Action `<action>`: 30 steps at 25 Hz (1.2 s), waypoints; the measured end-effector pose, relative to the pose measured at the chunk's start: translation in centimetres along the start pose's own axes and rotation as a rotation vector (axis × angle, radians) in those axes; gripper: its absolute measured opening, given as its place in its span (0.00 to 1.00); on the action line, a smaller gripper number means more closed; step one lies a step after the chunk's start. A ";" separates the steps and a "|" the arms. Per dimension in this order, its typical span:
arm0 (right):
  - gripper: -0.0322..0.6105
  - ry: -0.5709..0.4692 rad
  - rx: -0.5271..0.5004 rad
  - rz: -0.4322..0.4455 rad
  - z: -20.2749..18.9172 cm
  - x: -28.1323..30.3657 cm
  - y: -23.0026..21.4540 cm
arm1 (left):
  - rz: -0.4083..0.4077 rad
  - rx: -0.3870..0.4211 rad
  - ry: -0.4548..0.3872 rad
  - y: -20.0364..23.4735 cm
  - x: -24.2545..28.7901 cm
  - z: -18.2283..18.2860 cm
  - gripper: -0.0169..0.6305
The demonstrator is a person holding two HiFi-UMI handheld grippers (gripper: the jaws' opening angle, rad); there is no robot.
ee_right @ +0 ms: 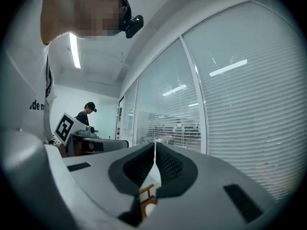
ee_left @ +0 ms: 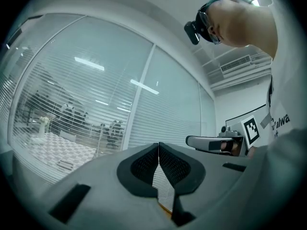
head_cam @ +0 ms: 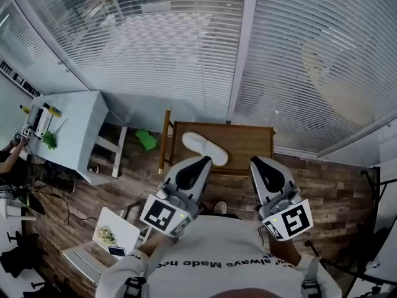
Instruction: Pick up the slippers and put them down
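Note:
A single white slipper [head_cam: 205, 148] lies on the left part of a low wooden rack [head_cam: 248, 143] against the glass wall, seen in the head view. My left gripper [head_cam: 201, 160] hovers just in front of the slipper, jaws shut and empty. My right gripper [head_cam: 257, 162] is level with it over the rack's front right, also shut with nothing held. In the left gripper view the pads [ee_left: 175, 166] meet, with only blinds ahead. Below the closed right gripper [ee_right: 155, 145] in its own view, a bit of the rack [ee_right: 145, 191] and the slipper [ee_right: 150, 208] show.
A light blue table [head_cam: 74, 129] with small items stands at the left, a green object [head_cam: 147, 139] beside the rack. A white board with papers [head_cam: 115, 231] lies on the wood floor. Glass walls with blinds [head_cam: 186, 54] close the far side. Another person [ee_right: 88, 111] stands farther off.

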State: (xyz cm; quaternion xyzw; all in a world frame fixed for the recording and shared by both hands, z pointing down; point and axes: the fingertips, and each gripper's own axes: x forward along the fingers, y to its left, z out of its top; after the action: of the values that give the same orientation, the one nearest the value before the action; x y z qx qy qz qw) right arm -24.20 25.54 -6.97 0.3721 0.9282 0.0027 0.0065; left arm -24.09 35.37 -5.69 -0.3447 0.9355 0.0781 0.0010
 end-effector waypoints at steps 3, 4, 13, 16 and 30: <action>0.08 -0.001 0.001 0.017 0.0 1.3 0.3 | 0.005 0.009 0.001 1.2 0.2 0.3 0.05; 0.08 -0.002 -0.004 0.022 0.1 1.8 0.4 | 0.005 0.013 -0.002 1.7 0.1 0.5 0.05; 0.08 -0.003 -0.024 -0.021 0.9 5.0 -0.1 | -0.020 0.031 0.010 5.3 0.3 1.6 0.05; 0.08 0.017 -0.022 -0.025 0.4 5.5 -0.1 | -0.030 0.034 0.022 5.8 0.6 1.4 0.05; 0.08 0.119 0.078 -0.013 -5.9 7.1 0.5 | -0.048 -0.040 0.171 8.1 0.4 -5.9 0.05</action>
State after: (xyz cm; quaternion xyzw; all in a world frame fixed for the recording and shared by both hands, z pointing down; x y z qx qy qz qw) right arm -29.06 30.79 -1.13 0.3654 0.9286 -0.0114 -0.0632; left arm -29.32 40.30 1.27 -0.3723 0.9219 0.0667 -0.0840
